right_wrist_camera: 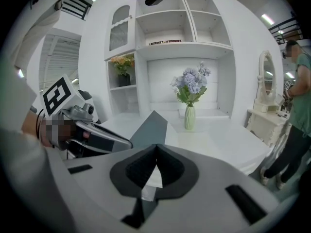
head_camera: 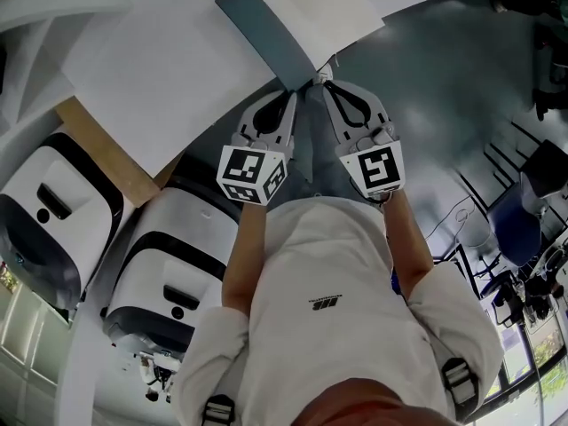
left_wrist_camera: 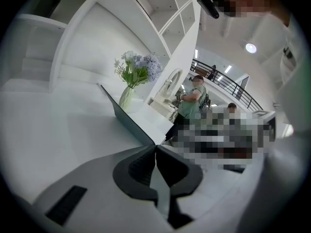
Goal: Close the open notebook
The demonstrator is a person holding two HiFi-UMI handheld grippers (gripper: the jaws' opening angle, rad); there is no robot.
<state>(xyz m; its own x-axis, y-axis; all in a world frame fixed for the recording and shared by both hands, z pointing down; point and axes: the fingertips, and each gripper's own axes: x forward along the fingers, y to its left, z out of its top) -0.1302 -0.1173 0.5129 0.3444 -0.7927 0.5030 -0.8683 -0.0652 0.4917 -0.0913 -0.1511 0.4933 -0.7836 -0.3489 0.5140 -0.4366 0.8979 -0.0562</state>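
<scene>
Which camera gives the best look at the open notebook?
The head view: it shows the notebook from above, with its grey cover and white page both visible. The left gripper view sees the cover nearly edge-on. The right gripper view shows the cover as a raised grey wedge.

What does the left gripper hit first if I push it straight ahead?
The notebook cover: its near corner sits right at the left gripper's closed tips, seemingly pinched, so pushing on would drive into it.
</scene>
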